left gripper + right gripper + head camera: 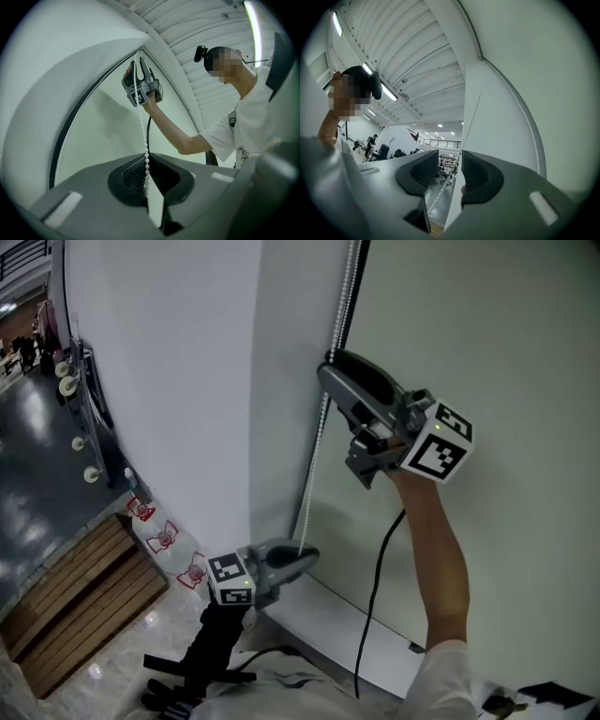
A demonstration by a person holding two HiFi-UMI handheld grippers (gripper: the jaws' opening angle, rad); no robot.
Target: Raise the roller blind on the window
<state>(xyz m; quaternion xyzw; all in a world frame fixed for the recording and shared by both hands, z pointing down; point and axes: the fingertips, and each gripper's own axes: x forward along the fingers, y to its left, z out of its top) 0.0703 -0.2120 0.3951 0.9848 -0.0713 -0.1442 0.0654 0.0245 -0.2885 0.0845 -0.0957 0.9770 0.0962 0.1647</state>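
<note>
Currently mid hand-over-hand pull on bead chain (318,451) beside pale roller blind (506,334); blind appears to cover pane. Left gripper (302,561) low, jaws clamped on chain. Right gripper (334,366) high, jaws wide, chain running between pads, not pinched. Next move likely: close right jaws on chain, free left, draw down steadily, beads centred.

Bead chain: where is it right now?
Head view, centre: the bead chain hangs beside the roller blind, running between the right gripper's open jaws and down into the shut left gripper.
</note>
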